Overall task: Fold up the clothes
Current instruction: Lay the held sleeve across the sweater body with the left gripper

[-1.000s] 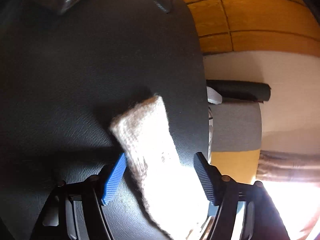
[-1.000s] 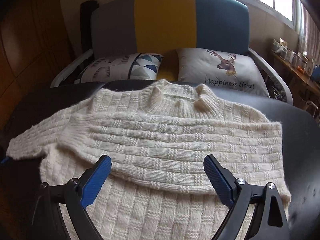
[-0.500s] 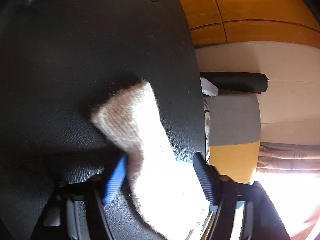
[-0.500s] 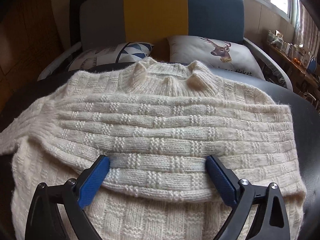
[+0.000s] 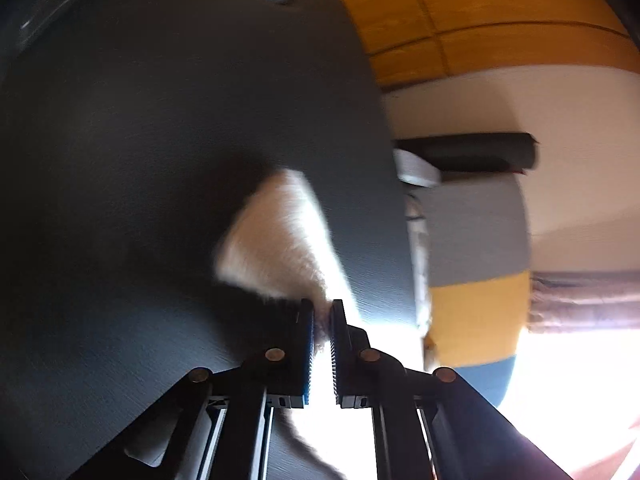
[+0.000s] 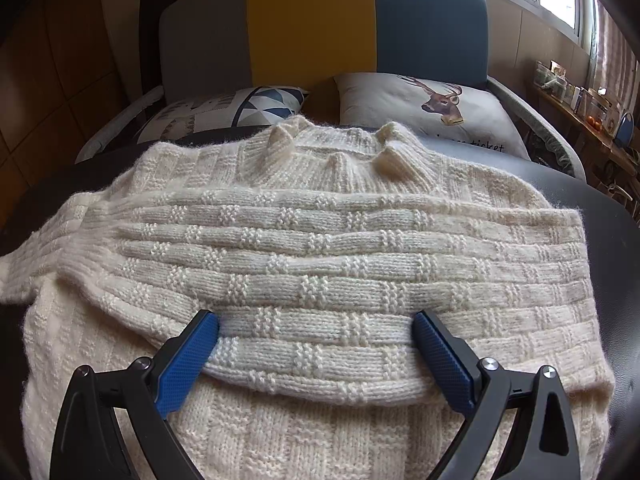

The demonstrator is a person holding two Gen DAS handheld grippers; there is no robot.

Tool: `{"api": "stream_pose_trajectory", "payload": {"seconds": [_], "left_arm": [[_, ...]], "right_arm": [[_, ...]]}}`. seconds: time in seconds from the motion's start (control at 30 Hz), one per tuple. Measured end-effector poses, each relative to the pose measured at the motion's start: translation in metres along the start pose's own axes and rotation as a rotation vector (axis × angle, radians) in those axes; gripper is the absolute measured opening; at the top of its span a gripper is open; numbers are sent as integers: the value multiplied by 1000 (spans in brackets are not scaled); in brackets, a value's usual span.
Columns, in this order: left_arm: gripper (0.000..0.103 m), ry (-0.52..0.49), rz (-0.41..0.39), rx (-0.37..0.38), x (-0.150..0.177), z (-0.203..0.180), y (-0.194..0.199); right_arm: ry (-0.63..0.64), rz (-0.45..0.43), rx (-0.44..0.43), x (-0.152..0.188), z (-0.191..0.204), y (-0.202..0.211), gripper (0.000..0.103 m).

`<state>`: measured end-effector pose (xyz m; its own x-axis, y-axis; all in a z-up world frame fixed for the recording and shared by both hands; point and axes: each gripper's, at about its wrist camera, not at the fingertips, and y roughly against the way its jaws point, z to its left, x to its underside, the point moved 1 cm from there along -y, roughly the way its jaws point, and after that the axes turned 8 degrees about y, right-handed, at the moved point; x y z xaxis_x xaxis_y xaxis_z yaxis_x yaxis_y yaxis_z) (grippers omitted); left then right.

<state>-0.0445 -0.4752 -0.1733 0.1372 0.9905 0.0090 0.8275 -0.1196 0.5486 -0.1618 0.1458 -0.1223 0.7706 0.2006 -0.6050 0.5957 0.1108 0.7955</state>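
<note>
Left wrist view: a sleeve cuff (image 5: pixel 280 236) is pinched by the left gripper (image 5: pixel 321 332), its blue pads pressed together on the knit.

The cream sweater (image 6: pixel 312 264) is spread on a dark table (image 6: pixel 616 240), one sleeve already laid across its chest. The right gripper (image 6: pixel 316 344) is held spread wide, resting on that folded sleeve. Only a thin edge is caught, so the cuff could be lost if pulled sharply, and the loose knit dragged askew. No containers are seen.
</note>
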Motion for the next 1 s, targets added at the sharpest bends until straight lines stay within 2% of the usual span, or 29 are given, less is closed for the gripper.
{"api": "stream_pose_trajectory", "payload": {"seconds": [0.1,0.2,0.3,0.43,0.53,0.63,0.7,0.8,0.83,0.87,0.9,1.0], "left_arm": [[7,-96,37,61,25,-37,2],[7,-166,109,132,64,-75,-7],[7,-235,192,186,111,-110,-21],[7,-313,325,221,184,-144,-53],[7,-381,426,196,238,-158,-86],[7,-463,510,131,291,-165,-120],[2,-524,562,79,320,-165,-146],[2,-616,615,15,362,-150,-160],[2,-646,634,3,374,-144,-161],[2,-675,629,-17,379,-141,-164],[3,-696,626,-31,382,-140,-164],[3,-662,665,2,378,-134,-143]], "right_arm": [[1,0,-2,0,1,1,101],[0,1,-6,0,1,1,101],[-3,0,-16,-1,0,1,102],[1,5,-54,-3,-4,4,102],[-12,-8,-94,-2,-10,11,98],[-66,-36,-128,3,-20,23,98],[-89,-51,-142,5,-28,30,98],[-142,-28,-156,6,-41,32,98],[-163,-13,-166,6,-44,32,93],[-191,-7,-220,5,-47,32,88],[-219,0,-274,4,-49,32,77],[-329,6,-463,1,-52,28,72]]}}
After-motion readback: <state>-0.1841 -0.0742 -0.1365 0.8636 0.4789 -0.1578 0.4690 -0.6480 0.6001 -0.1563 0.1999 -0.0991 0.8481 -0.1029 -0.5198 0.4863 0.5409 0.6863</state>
